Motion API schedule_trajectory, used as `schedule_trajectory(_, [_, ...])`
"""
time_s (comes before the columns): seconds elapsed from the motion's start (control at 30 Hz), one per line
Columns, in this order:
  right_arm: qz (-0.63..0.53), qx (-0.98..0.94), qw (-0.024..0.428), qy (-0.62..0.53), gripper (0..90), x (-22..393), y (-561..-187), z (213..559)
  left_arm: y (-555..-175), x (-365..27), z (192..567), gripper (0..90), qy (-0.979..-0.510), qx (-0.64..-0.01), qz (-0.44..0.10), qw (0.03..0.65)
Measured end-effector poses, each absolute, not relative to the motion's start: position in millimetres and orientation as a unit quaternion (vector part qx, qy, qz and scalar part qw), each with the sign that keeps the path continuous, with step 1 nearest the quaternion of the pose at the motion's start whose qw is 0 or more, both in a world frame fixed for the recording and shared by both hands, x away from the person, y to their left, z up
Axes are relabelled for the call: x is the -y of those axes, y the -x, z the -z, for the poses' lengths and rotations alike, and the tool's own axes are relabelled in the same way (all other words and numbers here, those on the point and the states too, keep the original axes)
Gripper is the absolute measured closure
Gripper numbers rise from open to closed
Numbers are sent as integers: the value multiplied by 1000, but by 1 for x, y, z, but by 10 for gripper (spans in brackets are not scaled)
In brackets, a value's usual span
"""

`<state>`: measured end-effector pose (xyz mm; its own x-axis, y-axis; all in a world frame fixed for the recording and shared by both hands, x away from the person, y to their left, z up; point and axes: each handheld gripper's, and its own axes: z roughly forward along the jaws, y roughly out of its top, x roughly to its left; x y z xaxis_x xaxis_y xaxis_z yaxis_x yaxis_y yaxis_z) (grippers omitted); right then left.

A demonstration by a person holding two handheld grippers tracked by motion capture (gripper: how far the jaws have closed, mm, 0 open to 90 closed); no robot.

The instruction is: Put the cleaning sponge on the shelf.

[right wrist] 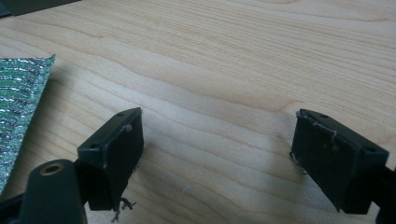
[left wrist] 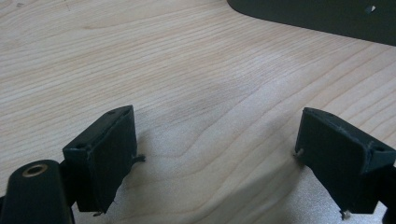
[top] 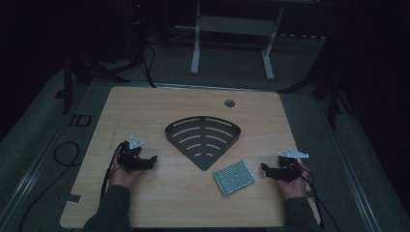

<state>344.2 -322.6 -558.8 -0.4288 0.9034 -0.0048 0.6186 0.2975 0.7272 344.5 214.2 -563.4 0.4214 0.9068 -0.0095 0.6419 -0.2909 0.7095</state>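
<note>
Right tool [top: 271, 170], high view: resting low on the desk [top: 159, 212] near its right edge, jaws pointing inward toward the middle. The green mesh pad [top: 235, 178] lies just beside the jaw tips on their inward side, flat, square, rotated slightly off the desk edges; not touching. Left tool [top: 147, 163] sits well apart from the pad, with the point of the dark fan-shaped tray [top: 181, 140] between them. Right hand is clearly the nearer one.

Left tool [left wrist: 215, 149], left gripper view: jaws wide apart, nothing between them, bare wood grain below. Tray edge [left wrist: 322, 18] lies ahead and to the upper right.

Right tool [right wrist: 217, 154], right gripper view: jaws spread wide, empty. Pad corner [right wrist: 21, 98] shows off to the left of the left jaw, outside the gap.

Judgement: the pad lies off the right tool's line, so a grasp needs a swing toward that side first. Pad is thin and flat; an edge pinch looks likeliest.
</note>
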Motion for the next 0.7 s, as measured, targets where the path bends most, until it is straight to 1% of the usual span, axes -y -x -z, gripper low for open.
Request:
schedule_trajectory(0.03, [-336,-777,214,-488,209,323,-344,559,-344,-214,563,130,-777,-498,-203,326])
schedule_trajectory(0.07, [-340,-777,215,-485,260,323,-343,558,-344,-214,563,130,-777,-499,-203,326])
schedule_trajectory(0.1, [-342,-776,217,-483,284,323,-342,558,-344,-214,563,129,-777,-499,-203,326])
schedule_trajectory(0.17, [-346,-775,221,-481,299,323,-340,558,-344,-214,563,130,-776,-499,-204,326])
schedule_trajectory(0.2, [-353,-772,222,-480,336,324,-338,556,-344,-214,563,130,-776,-500,-204,326])
schedule_trajectory(0.33, [-363,-766,240,-473,424,325,-330,546,-344,-214,563,130,-776,-500,-204,326])
schedule_trajectory(0.4, [-364,-765,252,-468,461,325,-327,542,-344,-214,563,130,-776,-500,-204,326])
schedule_trajectory(0.5, [-353,-768,283,-453,508,324,-321,534,-344,-214,563,130,-776,-500,-203,326])
schedule_trajectory(0.57, [-351,-768,291,-449,519,324,-319,531,-344,-214,563,130,-776,-500,-204,326])
schedule_trajectory(0.6, [-354,-768,294,-445,543,323,-316,527,-344,-214,563,130,-776,-500,-203,326])
schedule_trajectory(0.7, [-359,-775,292,-430,576,317,-312,521,-344,-214,563,130,-776,-500,-204,326])
